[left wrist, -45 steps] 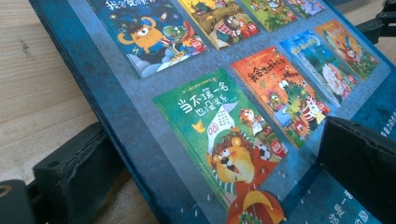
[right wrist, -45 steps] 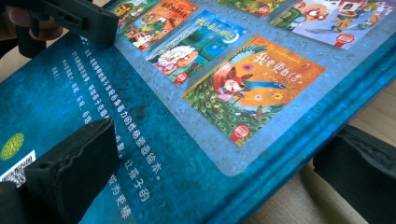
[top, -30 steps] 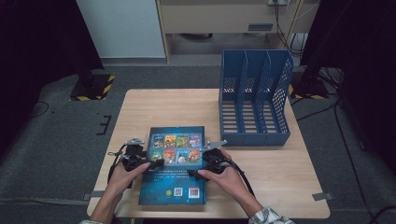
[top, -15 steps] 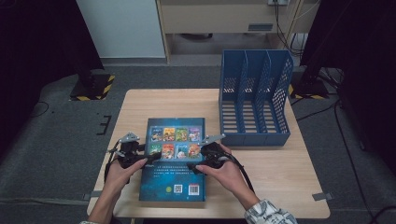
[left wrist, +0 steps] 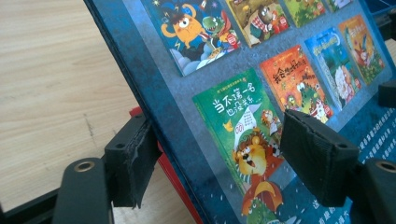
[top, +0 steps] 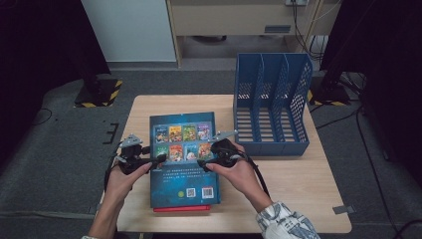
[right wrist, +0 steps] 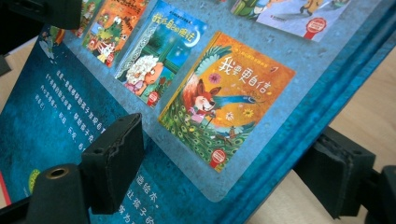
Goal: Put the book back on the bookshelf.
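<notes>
Nearest the person, a thin red book (top: 180,208) peeks out from under the near edge of the blue book (top: 184,174), which lies back cover up on the wooden table (top: 288,199) and reaches away toward the table's middle. Both hands come in from the near side and meet this blue book about halfway along its length.

The left gripper (top: 158,160) sits at the book's left edge. In the left gripper view its jaws stand apart and straddle that edge: one pad (left wrist: 133,161) hangs low beside the edge, over the red book and the table, while the other (left wrist: 317,156) hovers above the cover near the green thumbnail. Neither pad clearly presses the book, so the jaws are spread wide around the edge rather than clamped.

The right gripper (top: 205,164) does the same at the right edge. In the right gripper view one pad (right wrist: 114,161) is above the cover beside the orange fox picture and the other (right wrist: 334,170) sits below and outside the edge, over bare table; the jaws are parted with the book's edge between them.

Farther off, to the right, stands the blue file rack (top: 271,144), its front just beside the book's far right corner
</notes>
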Available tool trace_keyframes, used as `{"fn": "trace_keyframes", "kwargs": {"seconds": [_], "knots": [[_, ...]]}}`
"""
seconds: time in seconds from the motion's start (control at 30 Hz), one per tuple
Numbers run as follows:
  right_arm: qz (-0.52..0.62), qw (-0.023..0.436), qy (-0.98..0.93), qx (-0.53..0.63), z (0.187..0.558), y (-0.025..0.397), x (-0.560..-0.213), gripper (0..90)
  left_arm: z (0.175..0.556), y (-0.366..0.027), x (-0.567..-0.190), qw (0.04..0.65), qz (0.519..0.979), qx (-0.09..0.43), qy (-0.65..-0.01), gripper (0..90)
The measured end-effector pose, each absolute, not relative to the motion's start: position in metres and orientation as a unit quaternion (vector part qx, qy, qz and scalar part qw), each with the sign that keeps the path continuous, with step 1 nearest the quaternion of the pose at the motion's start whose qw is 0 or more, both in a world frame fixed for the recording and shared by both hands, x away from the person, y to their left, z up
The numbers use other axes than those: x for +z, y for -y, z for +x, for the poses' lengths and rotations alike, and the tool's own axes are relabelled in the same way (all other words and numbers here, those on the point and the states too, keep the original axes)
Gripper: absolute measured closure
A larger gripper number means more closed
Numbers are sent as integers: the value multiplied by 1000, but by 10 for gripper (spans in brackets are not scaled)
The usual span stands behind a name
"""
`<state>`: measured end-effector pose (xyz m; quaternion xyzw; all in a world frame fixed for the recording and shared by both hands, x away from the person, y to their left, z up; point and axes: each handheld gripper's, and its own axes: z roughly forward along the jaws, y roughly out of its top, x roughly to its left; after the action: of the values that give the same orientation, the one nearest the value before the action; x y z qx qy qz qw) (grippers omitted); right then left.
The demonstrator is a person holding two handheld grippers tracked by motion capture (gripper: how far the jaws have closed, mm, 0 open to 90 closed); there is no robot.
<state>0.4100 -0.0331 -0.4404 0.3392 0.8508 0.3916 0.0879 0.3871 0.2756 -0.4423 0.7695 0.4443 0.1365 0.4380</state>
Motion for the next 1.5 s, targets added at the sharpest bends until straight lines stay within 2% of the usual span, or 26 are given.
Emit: {"fn": "trace_keyframes", "kwargs": {"seconds": [0.47,0.63,0.7,1.0,1.1,1.5], "knots": [[345,121,-845,391,423,29,-421,254,406,-284,-426,454,764,130,-439,352],[342,133,-840,400,432,27,-412,309,417,-287,-418,454,762,138,-440,359],[345,137,-833,410,440,27,-404,345,423,-287,-413,450,762,142,-444,364],[349,167,-825,411,458,30,-393,394,443,-282,-389,430,781,177,-418,414],[346,175,-825,412,459,30,-389,407,447,-283,-385,442,773,178,-418,440],[349,195,-817,416,471,29,-374,439,461,-278,-368,440,775,208,-403,436]]}}
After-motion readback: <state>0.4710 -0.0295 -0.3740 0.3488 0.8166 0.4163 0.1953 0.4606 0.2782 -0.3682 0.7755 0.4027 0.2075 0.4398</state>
